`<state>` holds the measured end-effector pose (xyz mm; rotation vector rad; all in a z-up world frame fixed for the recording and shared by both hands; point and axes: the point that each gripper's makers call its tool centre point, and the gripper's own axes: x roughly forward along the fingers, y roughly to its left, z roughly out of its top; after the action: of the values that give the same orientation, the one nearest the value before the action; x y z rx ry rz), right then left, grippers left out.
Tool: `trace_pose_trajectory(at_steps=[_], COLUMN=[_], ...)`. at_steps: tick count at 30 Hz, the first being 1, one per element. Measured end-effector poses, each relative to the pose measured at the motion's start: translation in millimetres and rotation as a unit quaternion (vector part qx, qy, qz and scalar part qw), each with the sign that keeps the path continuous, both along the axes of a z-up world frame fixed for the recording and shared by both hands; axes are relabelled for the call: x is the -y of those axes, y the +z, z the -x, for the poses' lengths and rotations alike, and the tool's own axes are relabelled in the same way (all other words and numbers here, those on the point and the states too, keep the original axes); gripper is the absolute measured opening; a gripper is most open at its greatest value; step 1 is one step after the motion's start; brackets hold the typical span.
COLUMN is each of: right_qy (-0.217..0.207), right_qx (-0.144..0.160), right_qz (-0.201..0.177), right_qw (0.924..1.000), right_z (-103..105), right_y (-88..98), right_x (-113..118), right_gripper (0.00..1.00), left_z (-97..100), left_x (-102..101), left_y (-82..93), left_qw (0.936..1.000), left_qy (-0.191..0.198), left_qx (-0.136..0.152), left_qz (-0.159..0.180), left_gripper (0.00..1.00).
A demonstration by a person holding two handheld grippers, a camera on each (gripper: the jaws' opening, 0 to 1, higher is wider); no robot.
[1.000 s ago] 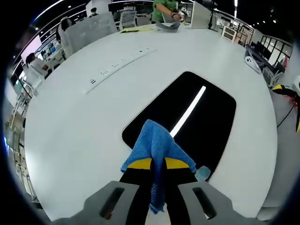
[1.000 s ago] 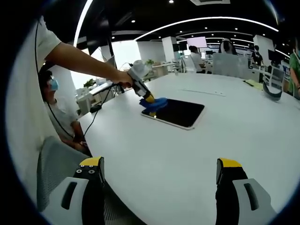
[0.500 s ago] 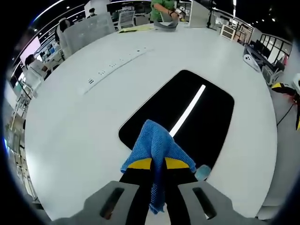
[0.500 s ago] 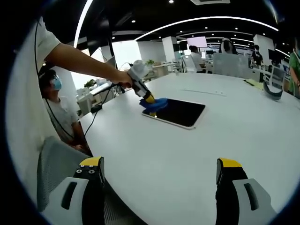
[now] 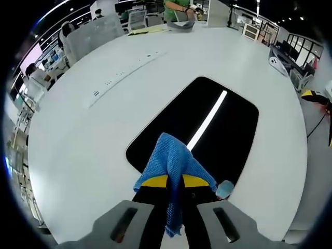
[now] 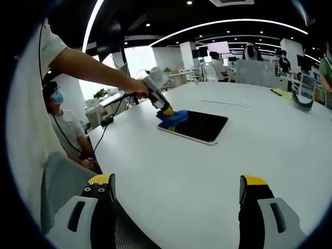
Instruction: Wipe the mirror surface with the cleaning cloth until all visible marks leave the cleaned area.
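A dark rectangular mirror [image 5: 207,129] lies flat on the white table [image 5: 93,140], reflecting a bright ceiling light strip. My left gripper [image 5: 175,181] is shut on a blue cleaning cloth [image 5: 174,161], which rests over the mirror's near corner. In the right gripper view the mirror [image 6: 199,126] sits mid-table with the left gripper [image 6: 167,110] and blue cloth [image 6: 174,116] at its left end, held by a person's outstretched arm. My right gripper [image 6: 176,194] stands open over the table's near part, with nothing between its yellow-tipped fingers.
A power-socket strip [image 5: 124,72] runs across the table beyond the mirror. A seated person [image 6: 65,132] is beside the table's left edge, near a grey chair back [image 6: 62,181]. Other people and desks stand far behind.
My left gripper with the cloth has slid a little further onto the mirror's near end. The right gripper has stayed still.
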<state>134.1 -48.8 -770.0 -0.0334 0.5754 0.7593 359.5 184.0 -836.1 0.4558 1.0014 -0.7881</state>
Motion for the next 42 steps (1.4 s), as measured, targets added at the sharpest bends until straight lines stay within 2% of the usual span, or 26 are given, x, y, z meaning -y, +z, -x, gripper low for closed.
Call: trace_pose_trajectory(at_steps=[10, 21, 42], right_qy=[0.002, -0.003, -0.006], right_qx=[0.002, 0.004, 0.001], right_qz=[0.0, 0.001, 0.0], right_qw=[1.0, 1.0, 1.0], right_z=[-0.5, -1.3, -0.3], right_y=[1.1, 2.2, 0.4], right_x=[0.6, 5.5, 7.1], right_gripper=[1.0, 1.0, 1.0], left_z=[0.3, -0.1, -1.6], left_x=[4.2, 16.6, 36.9], left_y=[0.2, 0.1, -0.4], left_qw=[1.0, 0.9999, 0.9998], left_qy=[0.006, -0.009, -0.013], left_qx=[-0.004, -0.005, -0.005], left_qz=[0.001, 0.001, 0.017], left_gripper=[0.06, 0.06, 0.06])
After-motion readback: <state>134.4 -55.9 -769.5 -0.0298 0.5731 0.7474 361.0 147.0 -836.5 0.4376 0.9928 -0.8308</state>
